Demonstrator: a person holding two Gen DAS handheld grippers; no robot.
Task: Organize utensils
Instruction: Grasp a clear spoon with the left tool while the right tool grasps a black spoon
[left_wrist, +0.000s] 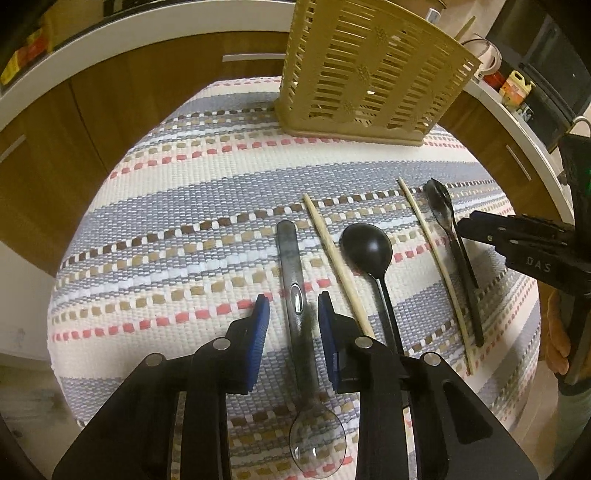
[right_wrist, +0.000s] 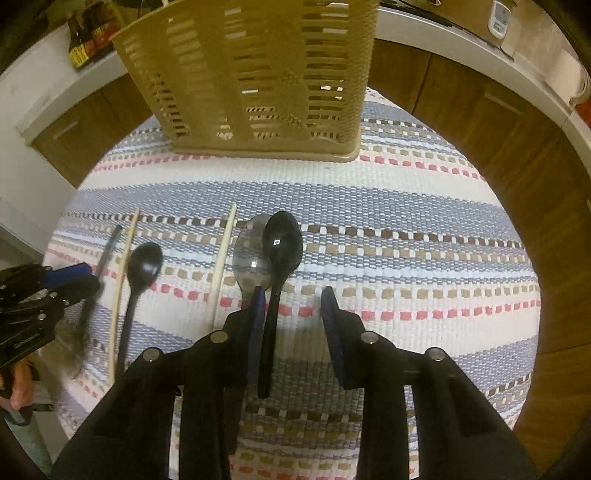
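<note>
A tan slotted utensil basket (left_wrist: 373, 74) stands at the far side of the striped cloth (left_wrist: 184, 206). My left gripper (left_wrist: 293, 306) is open, its jaws on either side of the handle of a clear plastic spoon (left_wrist: 295, 302) lying on the cloth. To its right lie a chopstick (left_wrist: 338, 266), a black ladle spoon (left_wrist: 369, 247), a second chopstick (left_wrist: 436, 269) and a dark spoon (left_wrist: 454, 251). My right gripper (right_wrist: 291, 310) is open over that dark spoon (right_wrist: 280, 247), whose handle lies close to the left blue pad (right_wrist: 258, 314). The basket (right_wrist: 258, 81) stands ahead.
Wooden cabinets with a white counter (left_wrist: 147, 40) curve around the table. Bottles (right_wrist: 88, 40) stand on the counter at left in the right wrist view. The left gripper (right_wrist: 44, 295) shows at the left edge there, the right gripper (left_wrist: 524, 240) at the right edge of the left wrist view.
</note>
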